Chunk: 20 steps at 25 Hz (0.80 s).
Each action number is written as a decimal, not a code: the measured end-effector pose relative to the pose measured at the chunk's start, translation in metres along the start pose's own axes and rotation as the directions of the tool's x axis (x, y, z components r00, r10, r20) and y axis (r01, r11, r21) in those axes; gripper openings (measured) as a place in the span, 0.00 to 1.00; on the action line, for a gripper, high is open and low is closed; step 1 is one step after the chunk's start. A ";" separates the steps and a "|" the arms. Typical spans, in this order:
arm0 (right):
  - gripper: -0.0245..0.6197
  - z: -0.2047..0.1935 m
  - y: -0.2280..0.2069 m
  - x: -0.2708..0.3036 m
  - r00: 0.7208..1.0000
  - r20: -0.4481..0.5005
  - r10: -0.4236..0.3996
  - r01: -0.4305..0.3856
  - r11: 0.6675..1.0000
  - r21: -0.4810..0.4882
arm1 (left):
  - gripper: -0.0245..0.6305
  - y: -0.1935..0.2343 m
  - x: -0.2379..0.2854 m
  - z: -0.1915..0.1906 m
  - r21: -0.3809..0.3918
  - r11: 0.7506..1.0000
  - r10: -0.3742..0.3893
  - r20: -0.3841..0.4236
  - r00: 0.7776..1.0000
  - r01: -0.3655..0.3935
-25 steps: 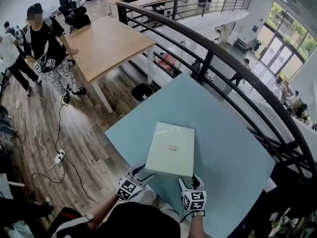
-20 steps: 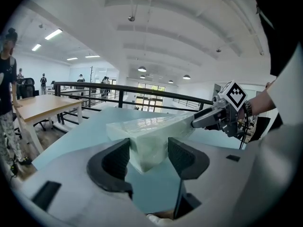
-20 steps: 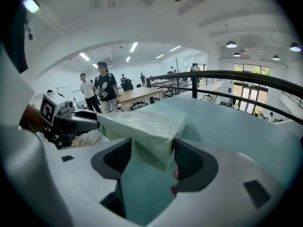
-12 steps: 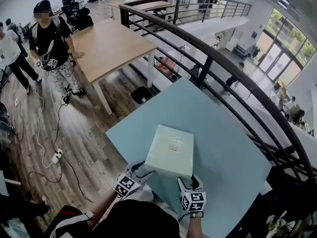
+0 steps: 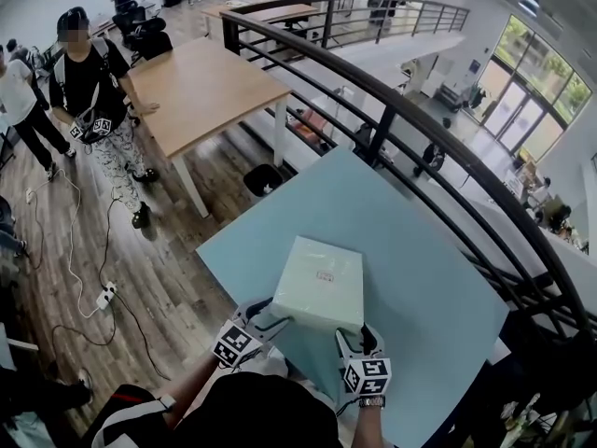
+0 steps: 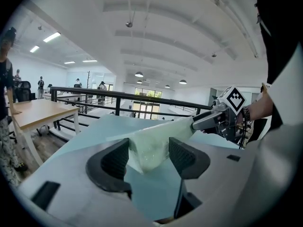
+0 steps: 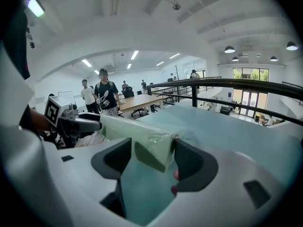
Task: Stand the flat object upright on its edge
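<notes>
A flat pale green box (image 5: pixel 319 283) wrapped in clear film rests on the light blue table (image 5: pixel 429 278), with its near edge lifted and its far edge down. My left gripper (image 5: pixel 271 312) is shut on the box's near left corner, and my right gripper (image 5: pixel 360 332) is shut on the near right corner. In the left gripper view the box (image 6: pixel 152 145) fills the gap between the pads of the left gripper (image 6: pixel 149 156), and the right gripper (image 6: pixel 221 120) shows beyond it. In the right gripper view the box corner (image 7: pixel 144 143) sits between the jaws of the right gripper (image 7: pixel 152 159).
A black curved railing (image 5: pixel 420 119) runs along the table's far side, with a drop behind it. To the left stand a wooden table (image 5: pixel 205 82), a black bin (image 5: pixel 266 177) and a person (image 5: pixel 93 91). Cables and a power strip (image 5: pixel 110 295) lie on the wood floor.
Both grippers have risen with the near edge of the box, so it now tilts more steeply. The person by the wooden table has shifted their stance.
</notes>
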State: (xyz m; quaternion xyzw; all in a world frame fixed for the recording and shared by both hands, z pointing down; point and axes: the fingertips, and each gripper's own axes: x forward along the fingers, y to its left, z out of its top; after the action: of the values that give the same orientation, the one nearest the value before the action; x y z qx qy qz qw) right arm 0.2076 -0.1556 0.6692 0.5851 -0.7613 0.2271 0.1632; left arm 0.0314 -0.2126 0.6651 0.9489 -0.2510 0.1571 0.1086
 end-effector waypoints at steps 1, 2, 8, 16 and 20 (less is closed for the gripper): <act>0.45 0.002 0.000 -0.001 1.000 0.006 0.001 -0.001 1.000 0.000 | 0.41 0.001 0.001 0.003 0.001 1.000 -0.001 0.004 1.000 0.001; 0.45 0.005 -0.001 -0.001 1.000 0.012 0.002 -0.002 1.000 -0.001 | 0.41 0.001 0.002 0.005 0.003 1.000 0.000 0.008 1.000 0.000; 0.45 0.017 -0.004 -0.001 1.000 0.029 -0.002 0.002 1.000 -0.012 | 0.41 0.005 0.005 0.018 0.014 1.000 0.012 0.027 1.000 -0.012; 0.44 0.030 -0.003 -0.007 0.999 0.053 -0.006 0.007 1.000 -0.027 | 0.41 0.008 0.005 0.033 0.033 0.999 0.017 0.048 0.999 -0.019; 0.45 0.035 -0.001 -0.011 0.998 0.062 -0.013 0.015 0.999 -0.029 | 0.41 0.006 0.002 0.039 0.033 0.999 0.014 0.059 0.998 -0.016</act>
State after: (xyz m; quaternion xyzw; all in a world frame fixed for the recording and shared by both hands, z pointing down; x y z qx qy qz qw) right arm 0.2126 -0.1656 0.6337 0.5946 -0.7652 0.1964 0.1495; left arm 0.0393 -0.2299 0.6303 0.9529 -0.2587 0.1343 0.0840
